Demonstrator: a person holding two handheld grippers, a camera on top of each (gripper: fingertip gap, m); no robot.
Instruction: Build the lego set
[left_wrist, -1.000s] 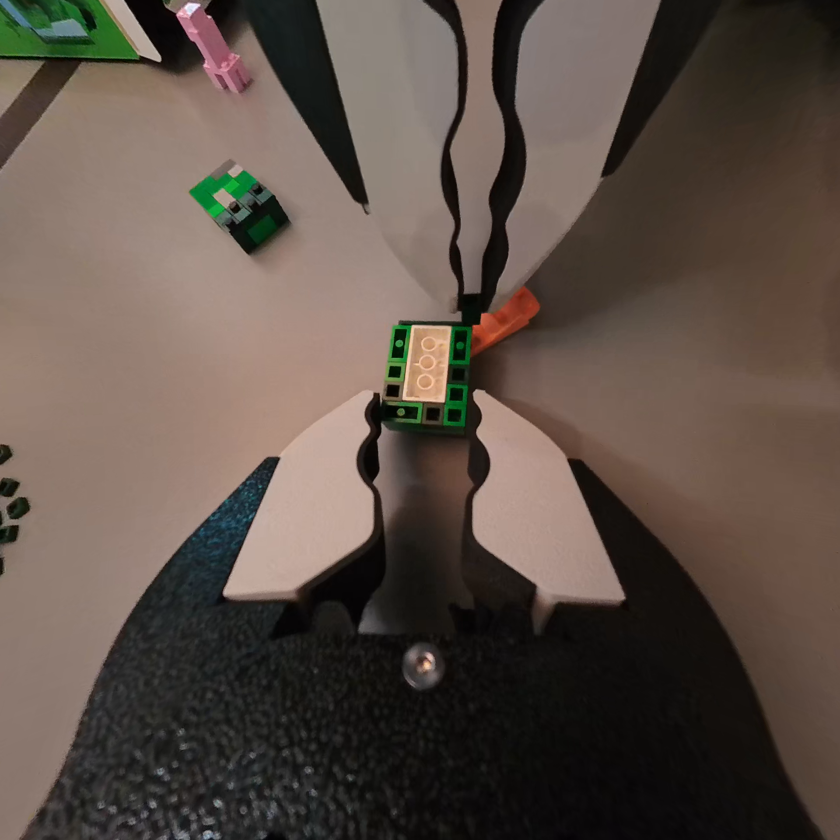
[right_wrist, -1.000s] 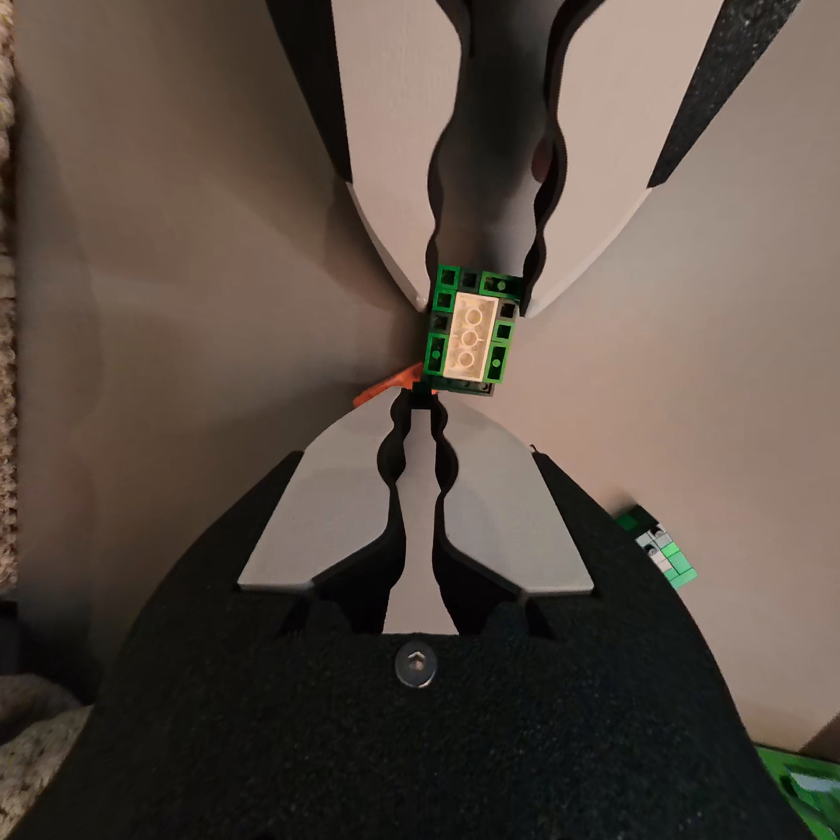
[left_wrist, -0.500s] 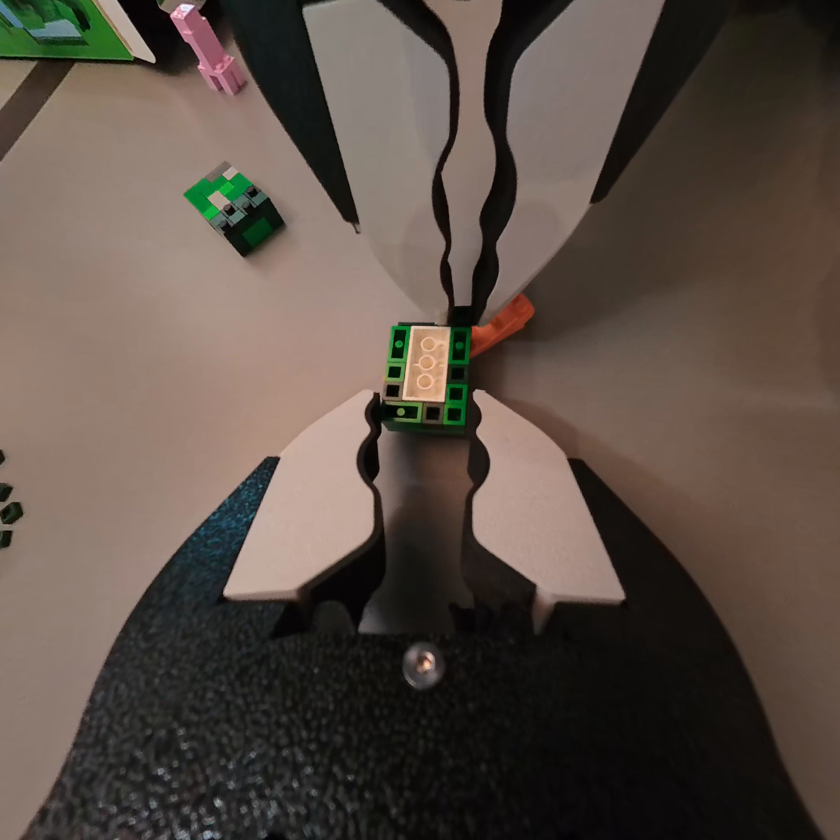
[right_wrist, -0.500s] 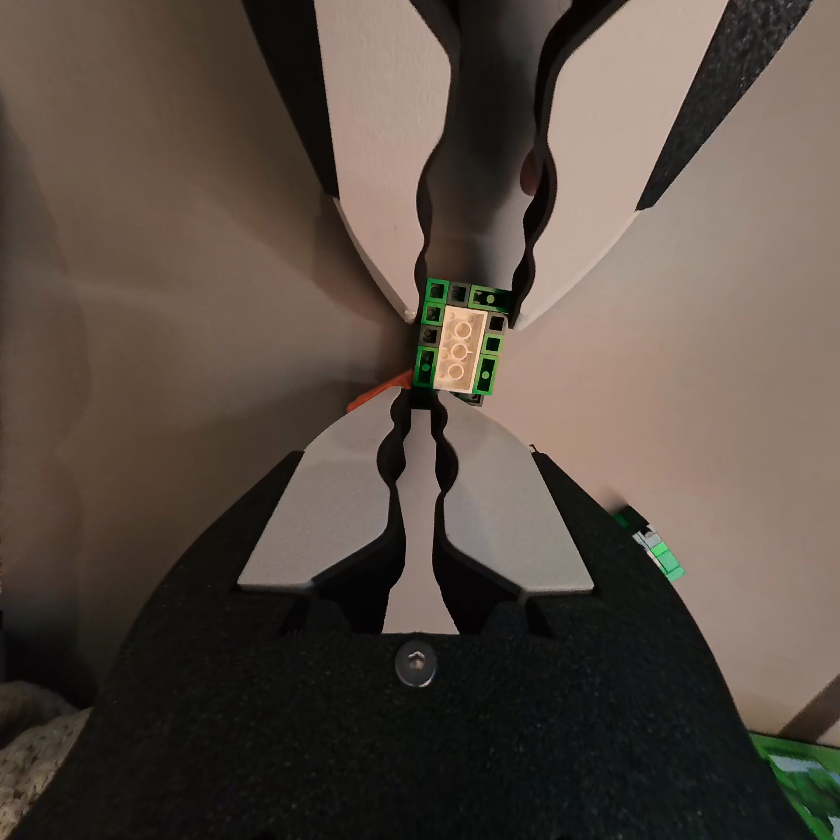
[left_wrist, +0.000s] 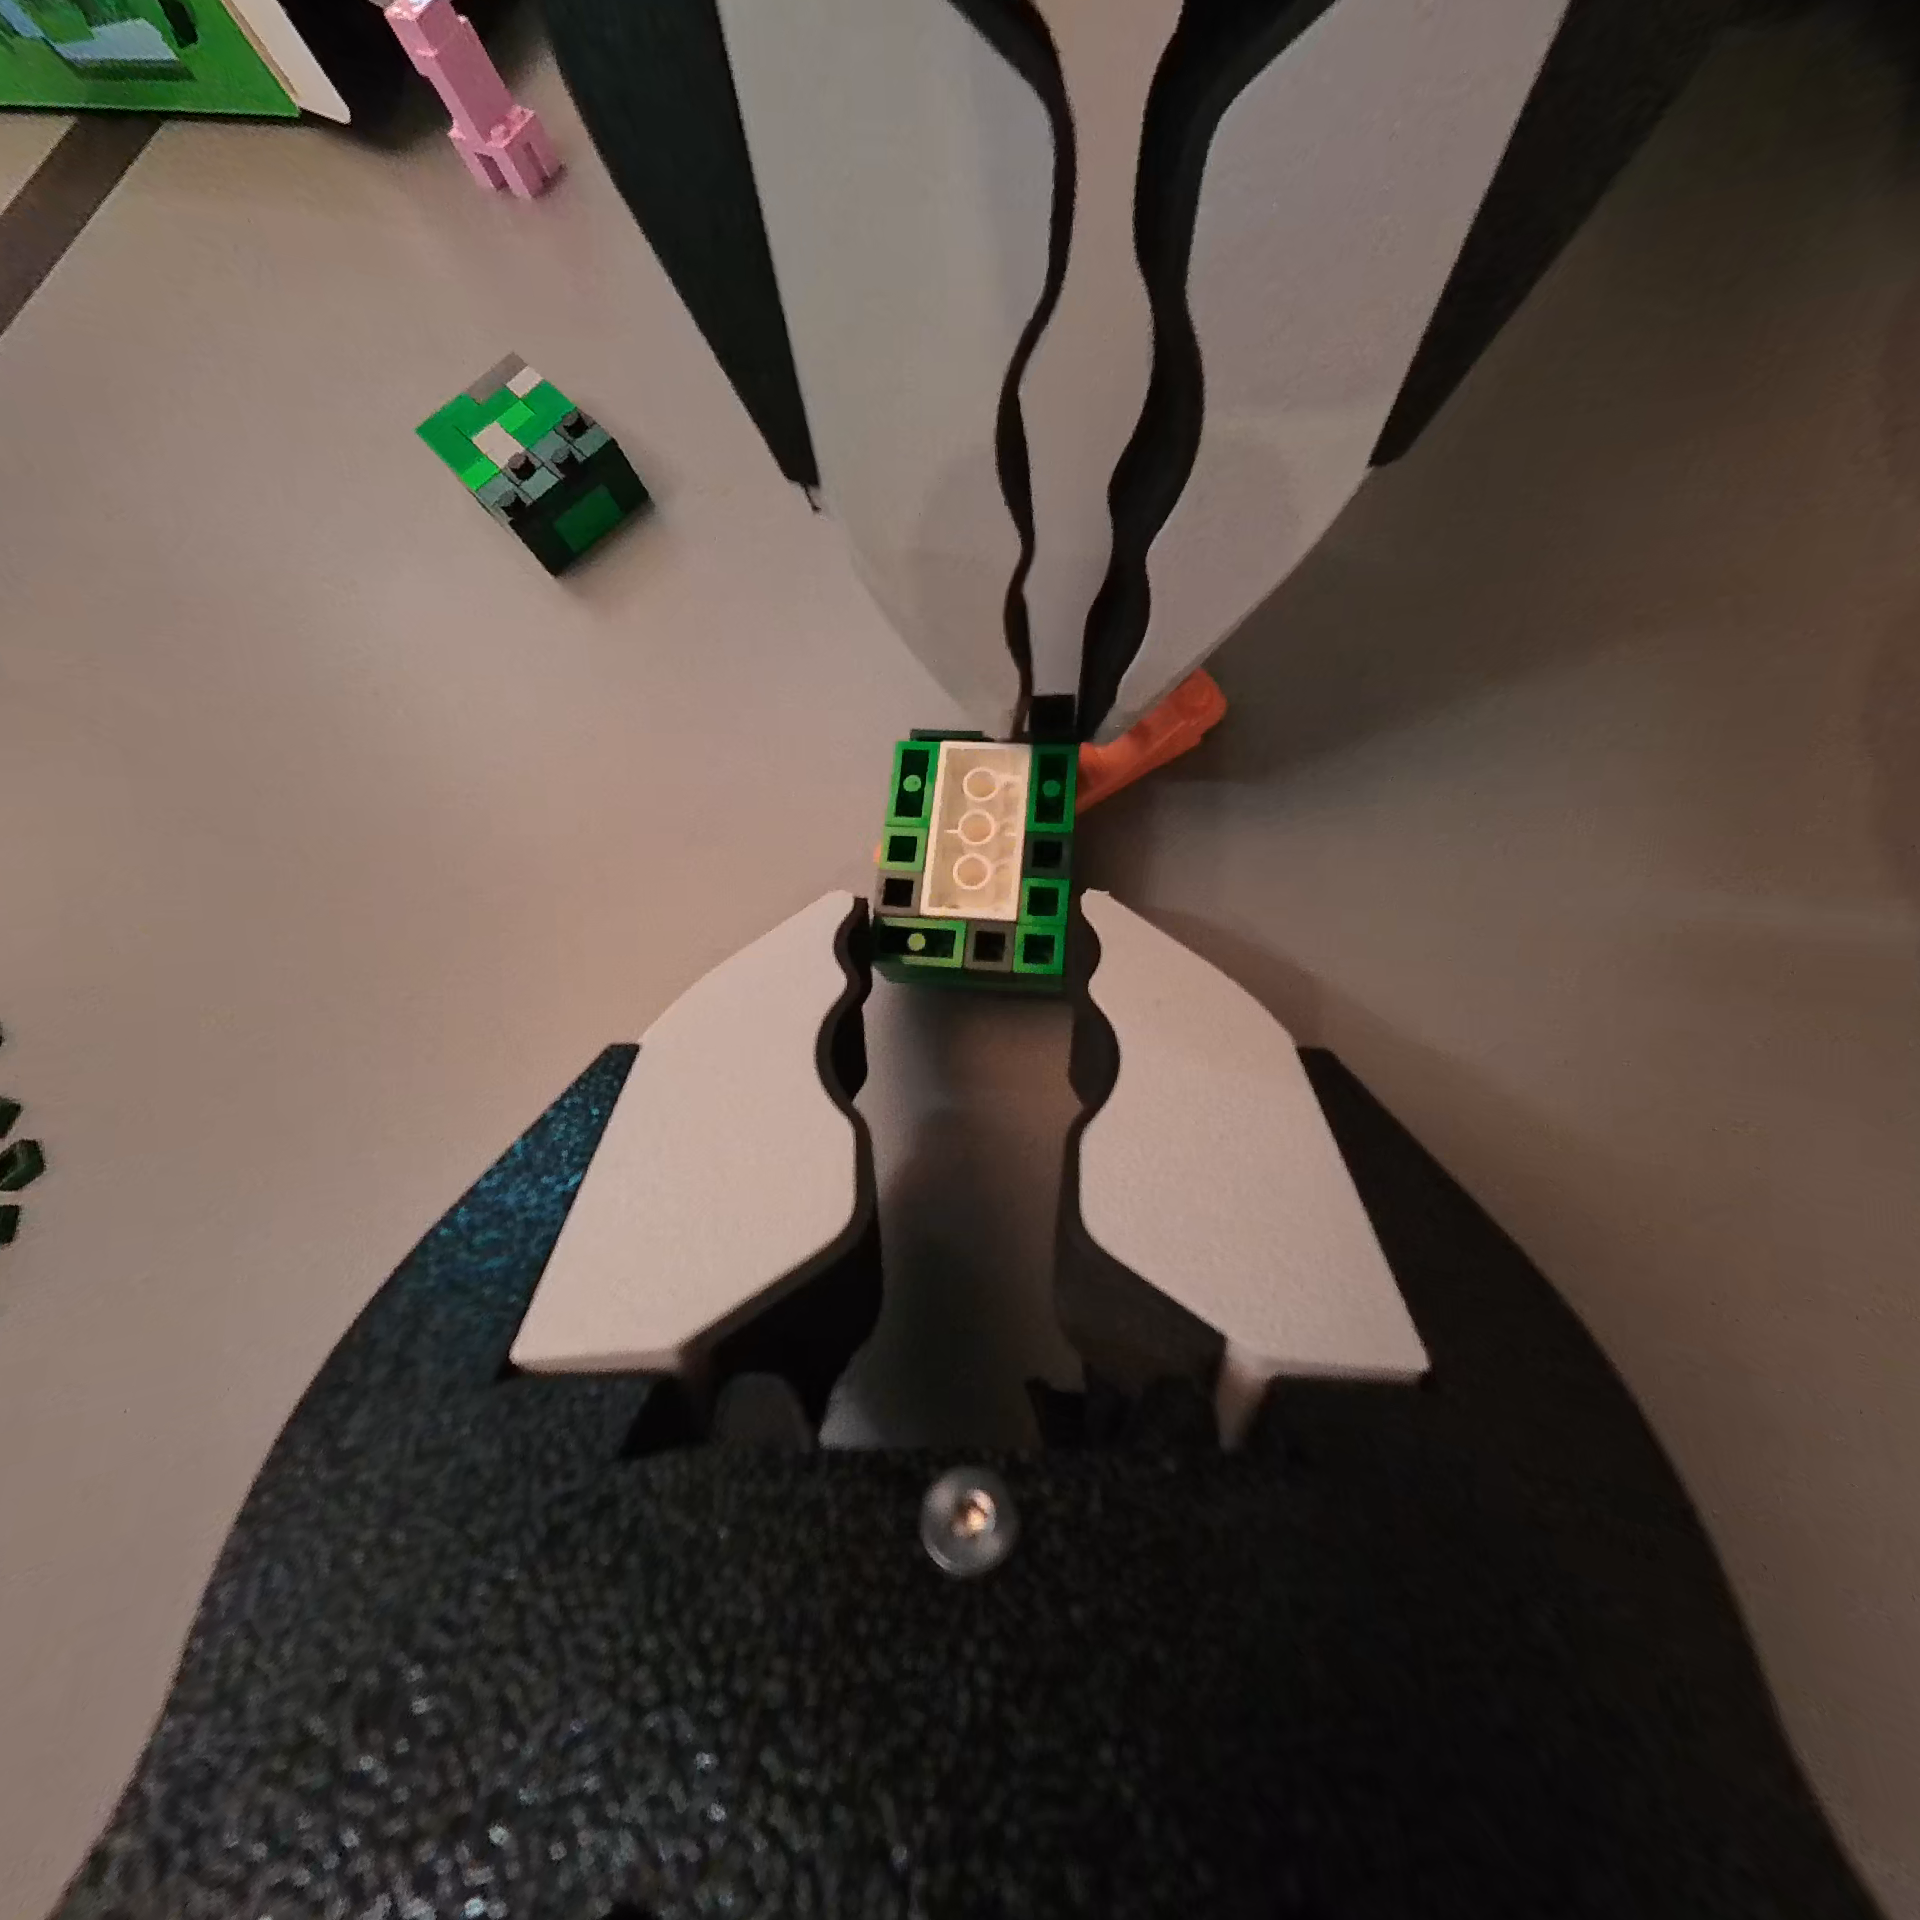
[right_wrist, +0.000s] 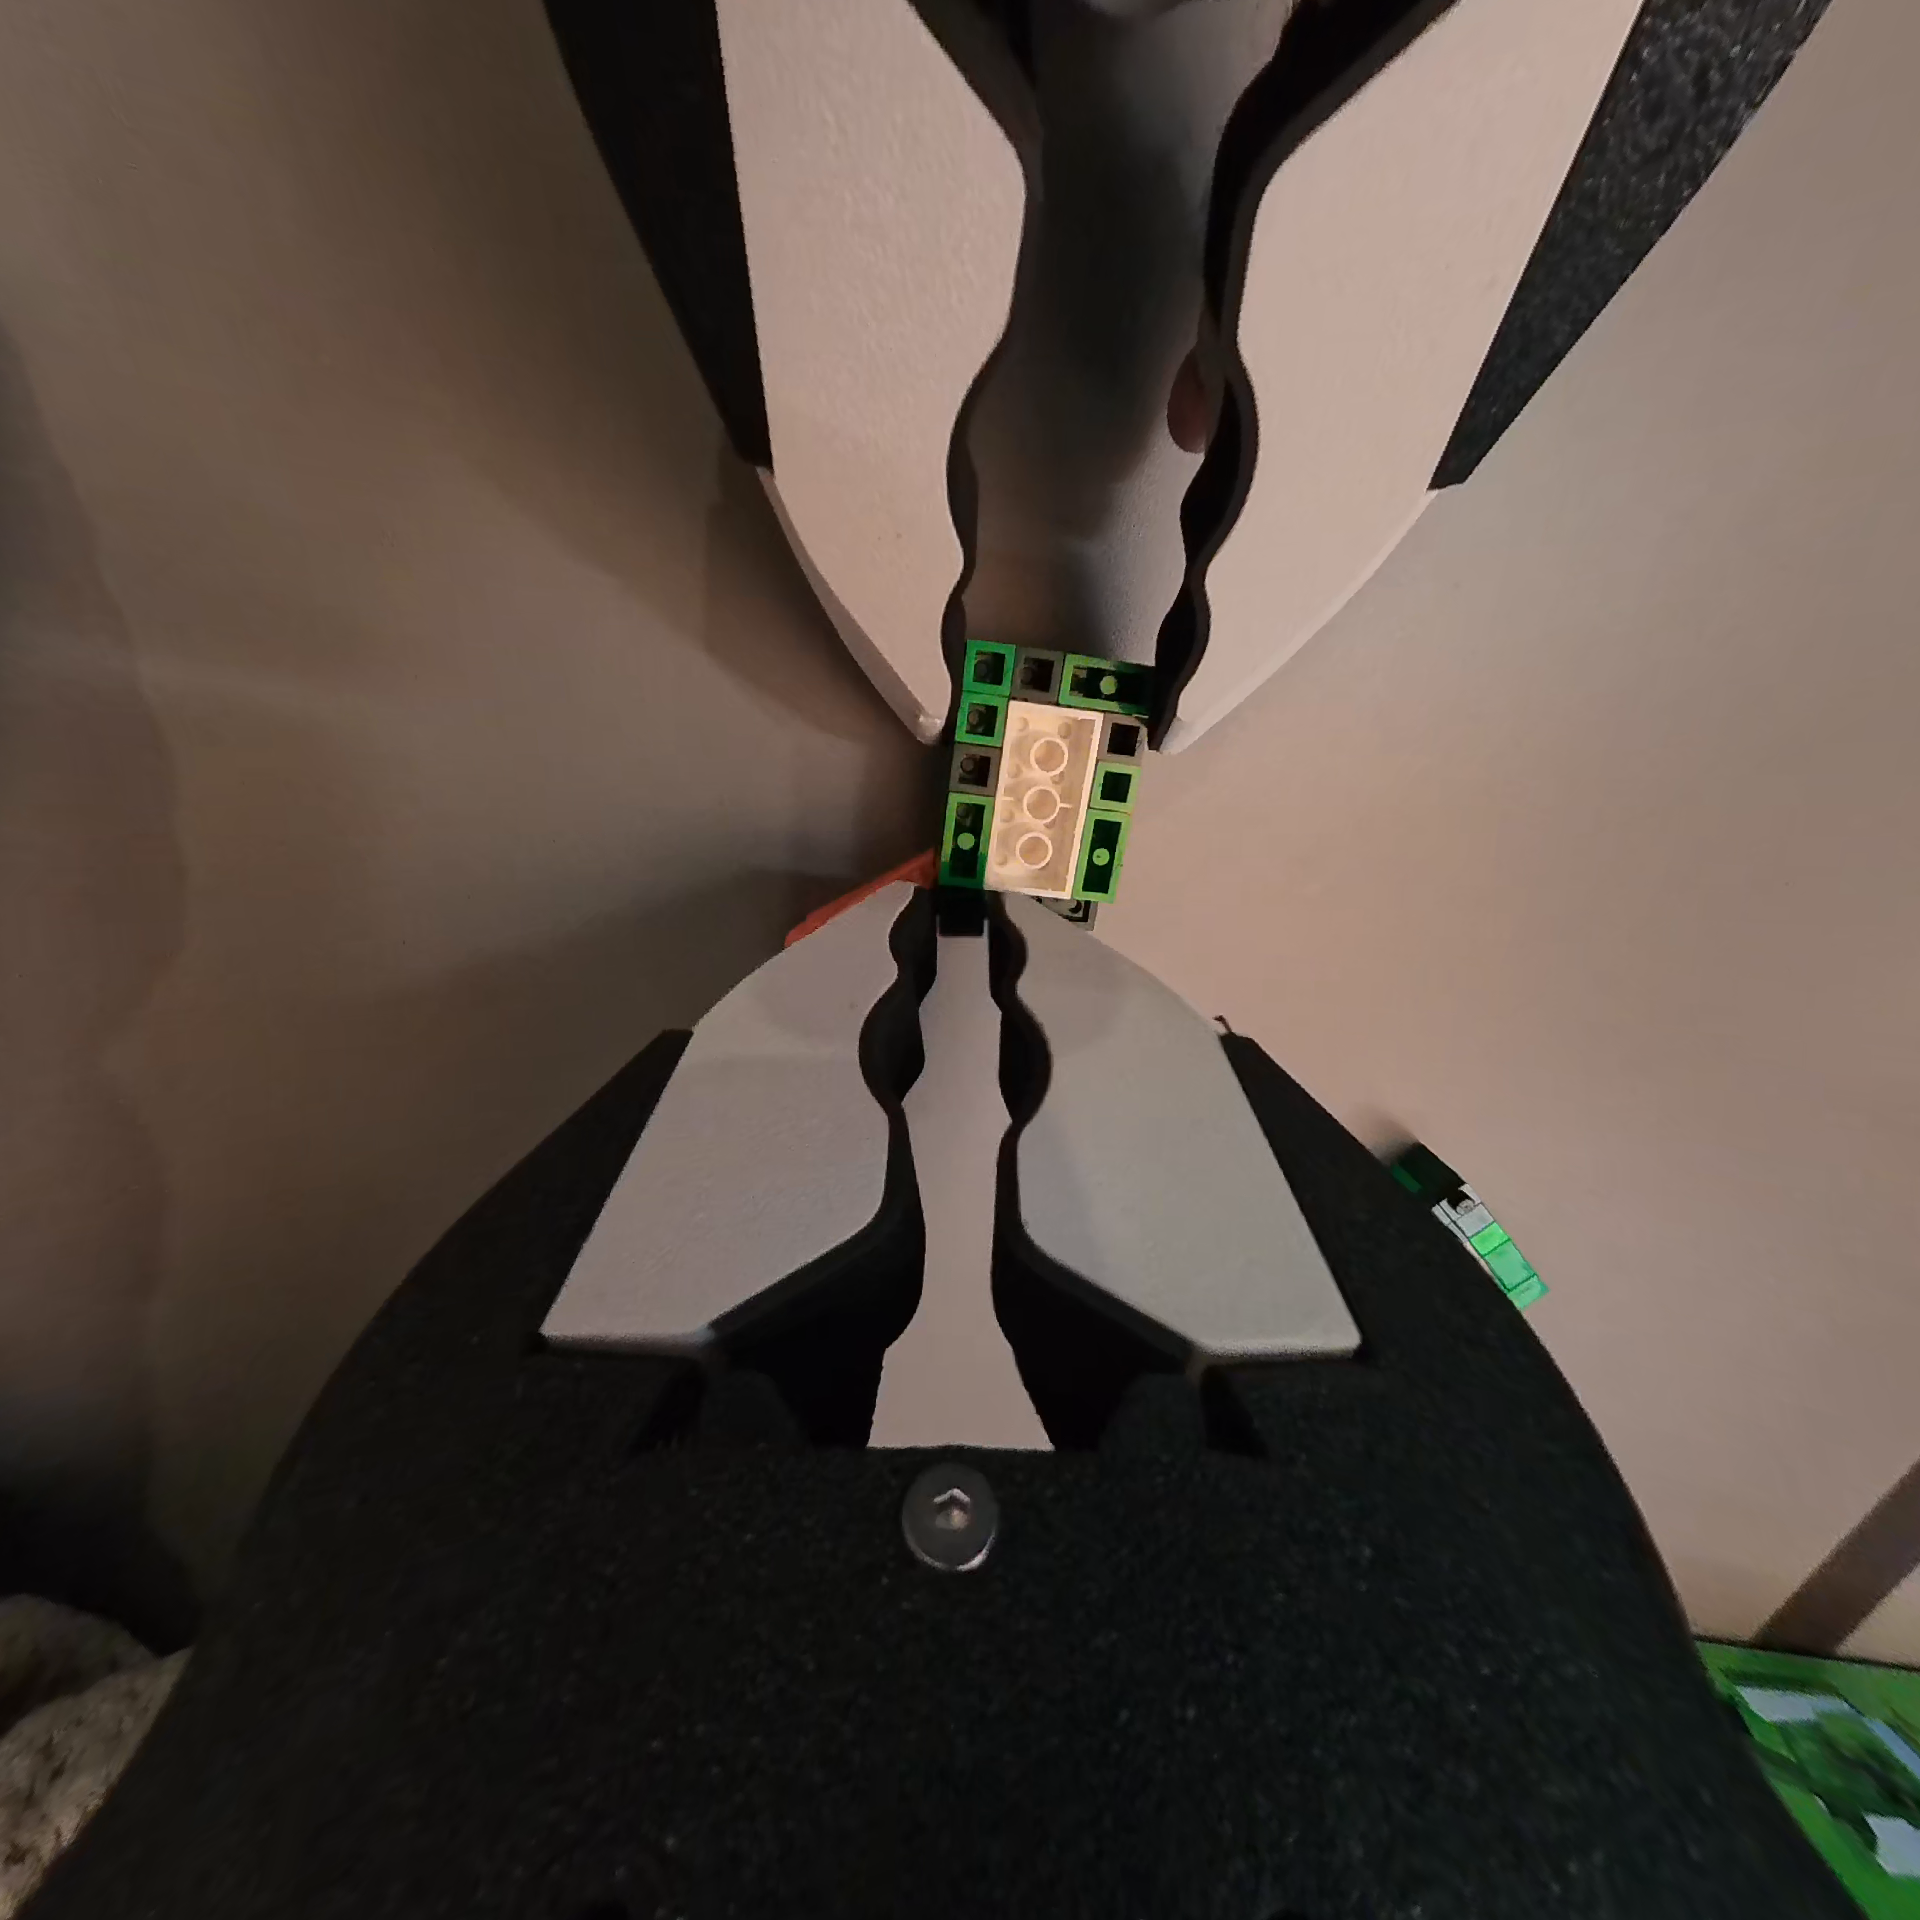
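Note:
My left gripper (left_wrist: 971, 920) is shut on a green lego block (left_wrist: 977, 862), held with its hollow underside and a white brick facing the camera. My right gripper (right_wrist: 956, 914) is shut on a small dark piece (right_wrist: 958, 922) and holds it against the block's edge (right_wrist: 1044, 790). In the left wrist view the right gripper (left_wrist: 1051, 707) comes in from the top with the dark piece (left_wrist: 1051, 713) at its tips. In the right wrist view the left gripper (right_wrist: 1049, 732) comes in from the top. An orange piece (left_wrist: 1153, 738) shows behind the block; I cannot tell whether it is attached.
On the grey table (left_wrist: 312, 779) lie a small green and grey build (left_wrist: 535, 462), a pink figure (left_wrist: 478, 114) and a green booklet (left_wrist: 125, 52) at the far left. Several dark green pieces (left_wrist: 16, 1164) lie at the left edge. The booklet (right_wrist: 1849, 1766) also shows at bottom right. The grippers are tip to tip, or close to it. My right tips are roughly 25 cm from the pink figure (left_wrist: 478, 114).
Both grippers have drifted slightly together and the right gripper has tilted a little. Both holds are unchanged.

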